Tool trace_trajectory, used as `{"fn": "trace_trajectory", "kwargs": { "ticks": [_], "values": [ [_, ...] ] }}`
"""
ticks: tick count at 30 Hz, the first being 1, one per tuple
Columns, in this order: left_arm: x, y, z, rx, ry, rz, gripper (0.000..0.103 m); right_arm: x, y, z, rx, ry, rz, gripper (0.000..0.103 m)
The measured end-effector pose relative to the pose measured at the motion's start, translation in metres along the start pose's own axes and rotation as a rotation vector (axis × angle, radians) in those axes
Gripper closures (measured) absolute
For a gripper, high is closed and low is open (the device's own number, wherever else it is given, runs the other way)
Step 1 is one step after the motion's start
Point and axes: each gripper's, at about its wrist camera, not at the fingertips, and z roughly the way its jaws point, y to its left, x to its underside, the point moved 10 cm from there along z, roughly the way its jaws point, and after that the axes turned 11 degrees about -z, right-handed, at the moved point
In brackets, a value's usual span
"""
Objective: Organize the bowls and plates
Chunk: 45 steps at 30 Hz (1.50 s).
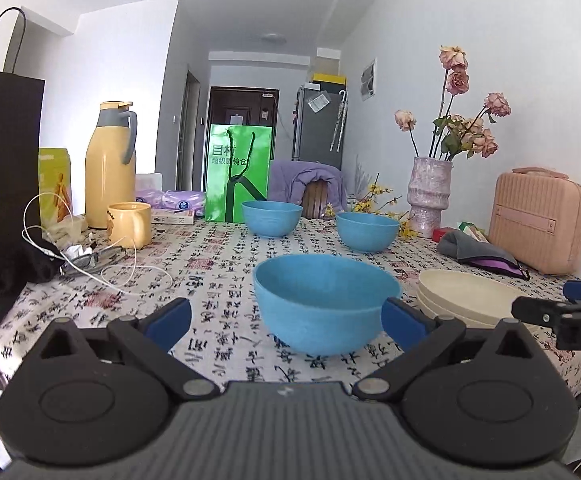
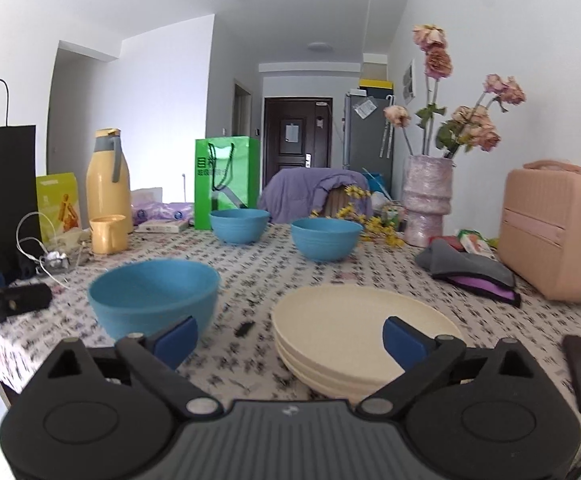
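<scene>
Left gripper jaws spread wide, empty, nearest blue bowl between pads, untouched. Right gripper likewise wide open, holding nothing, above near edge of cream plate stack. Two more blue bowls stand apart at far side of table. Risk: light bowl's rounded wall may squirt from pads or tip if closed off-centre; plate stack may shift if nudged.
</scene>
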Motion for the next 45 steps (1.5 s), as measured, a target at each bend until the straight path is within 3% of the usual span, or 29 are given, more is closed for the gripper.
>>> {"fn": "trace_trajectory", "kwargs": {
  "ticks": [9, 19, 34, 41, 45],
  "values": [
    [0.019, -0.033, -0.001, 0.033, 0.017, 0.059, 0.0, 0.022, -0.025, -0.021, 0.015, -0.016, 0.039, 0.003],
    [0.019, -0.06, 0.023, 0.04, 0.027, 0.075, 0.0, 0.029, -0.056, -0.01, 0.028, -0.015, 0.087, 0.003],
    [-0.01, -0.117, 0.095, 0.086, 0.035, 0.112, 0.0, 0.007, -0.105, 0.057, 0.002, 0.019, 0.122, 0.003],
    [-0.034, -0.126, 0.151, 0.079, 0.125, 0.093, 0.0, -0.019, -0.131, 0.105, -0.039, 0.078, 0.112, 0.003],
    [-0.053, -0.132, 0.183, 0.106, 0.178, 0.119, 0.0, -0.036, -0.152, 0.139, -0.092, 0.146, 0.186, 0.003]
  ]
}}
